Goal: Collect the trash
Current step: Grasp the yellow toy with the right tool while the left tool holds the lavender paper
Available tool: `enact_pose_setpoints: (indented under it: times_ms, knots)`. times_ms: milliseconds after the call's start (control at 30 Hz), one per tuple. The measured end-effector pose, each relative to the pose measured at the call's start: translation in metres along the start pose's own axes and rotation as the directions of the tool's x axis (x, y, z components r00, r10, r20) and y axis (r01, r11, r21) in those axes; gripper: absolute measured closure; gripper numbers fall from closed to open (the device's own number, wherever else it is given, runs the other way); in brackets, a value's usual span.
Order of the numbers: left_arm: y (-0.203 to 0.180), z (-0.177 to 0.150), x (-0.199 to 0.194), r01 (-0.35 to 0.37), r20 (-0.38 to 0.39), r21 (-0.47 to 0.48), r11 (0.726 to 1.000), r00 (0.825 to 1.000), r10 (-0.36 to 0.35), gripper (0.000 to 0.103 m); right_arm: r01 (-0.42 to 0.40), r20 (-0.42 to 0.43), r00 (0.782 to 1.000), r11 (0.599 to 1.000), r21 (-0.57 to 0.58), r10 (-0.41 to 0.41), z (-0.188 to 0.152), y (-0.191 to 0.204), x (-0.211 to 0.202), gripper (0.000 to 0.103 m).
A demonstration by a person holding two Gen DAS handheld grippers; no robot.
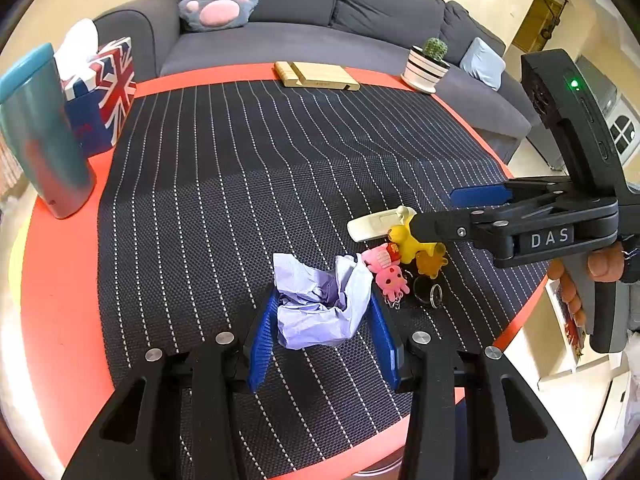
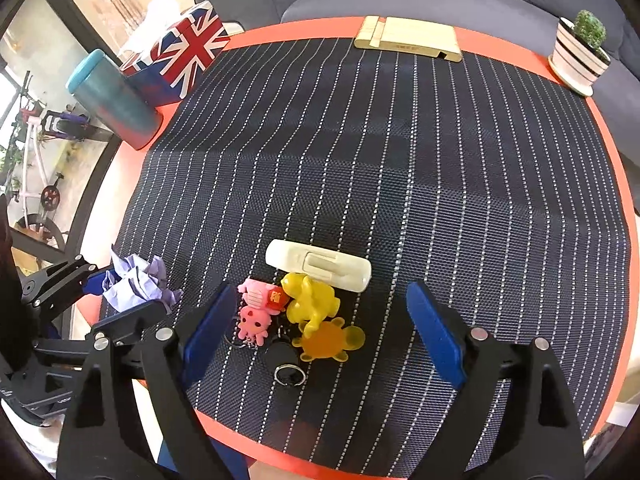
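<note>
My left claw (image 1: 325,330) is clenched on the crumpled lilac paper (image 1: 320,302), its blue pads pressing both sides of the wad, which sits on the dark striped mat (image 1: 256,168) near the front edge of the round orange bench (image 1: 60,288). From the right wrist camera I see that same paper (image 2: 136,282) off to the left, pinched between the other claw's fingers. My right claw (image 2: 320,340) is released, spread wide and hovering above a small cluster of trinkets: a pink figure keychain (image 2: 256,314), a yellow rubber duck (image 2: 312,300), an orange translucent turtle (image 2: 330,340) and a metal key ring (image 2: 290,374), with a cream plastic clip (image 2: 318,266) just behind them. Further back I have a teal tumbler (image 1: 42,132) beside a Union Jack tissue box (image 1: 106,88), a wooden stand (image 1: 316,76) and a potted cactus (image 1: 428,64) at the far rim, grey sofa (image 1: 304,12) beyond
</note>
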State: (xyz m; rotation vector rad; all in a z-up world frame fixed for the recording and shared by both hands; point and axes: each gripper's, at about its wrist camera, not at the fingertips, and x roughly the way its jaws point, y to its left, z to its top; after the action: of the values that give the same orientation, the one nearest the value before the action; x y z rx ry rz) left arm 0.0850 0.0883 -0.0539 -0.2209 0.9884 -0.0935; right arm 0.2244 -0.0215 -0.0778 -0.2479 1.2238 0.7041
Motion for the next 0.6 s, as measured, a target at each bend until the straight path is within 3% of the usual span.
enact_pose_setpoints:
  times_ms: [67,133,267,400,467,600]
  knots:
    - [0.000,0.000,0.000,-0.001,-0.001,-0.001,1.000,1.000,0.001,0.060,-0.001,-0.009,1.000,1.000,-0.004,0.001,0.000,0.002,0.003,0.018]
    - [0.001,0.000,0.000,0.001,0.001,-0.003,1.000,1.000,-0.001,0.060,-0.006,-0.019,1.000,1.000,-0.008,0.006,0.000,0.002,0.005,0.036]
    - [0.001,0.000,0.000,0.003,0.001,-0.004,1.000,1.000,-0.003,0.060,-0.010,-0.037,0.999,1.000,-0.016,0.010,-0.001,0.003,0.011,0.064]
    - [0.002,-0.001,0.001,0.003,0.000,-0.006,1.000,1.000,-0.003,0.060,-0.017,-0.035,0.999,1.000,-0.023,0.017,-0.001,0.004,0.013,0.076]
    - [0.002,-0.001,0.001,0.004,0.000,-0.007,1.000,1.000,-0.004,0.060,-0.017,-0.038,0.999,0.999,-0.028,0.016,-0.002,0.004,0.014,0.090]
    - [0.002,-0.002,0.000,0.006,0.001,-0.005,1.000,1.000,-0.006,0.060,-0.018,-0.029,0.999,0.999,-0.038,0.017,-0.003,0.004,0.011,0.097]
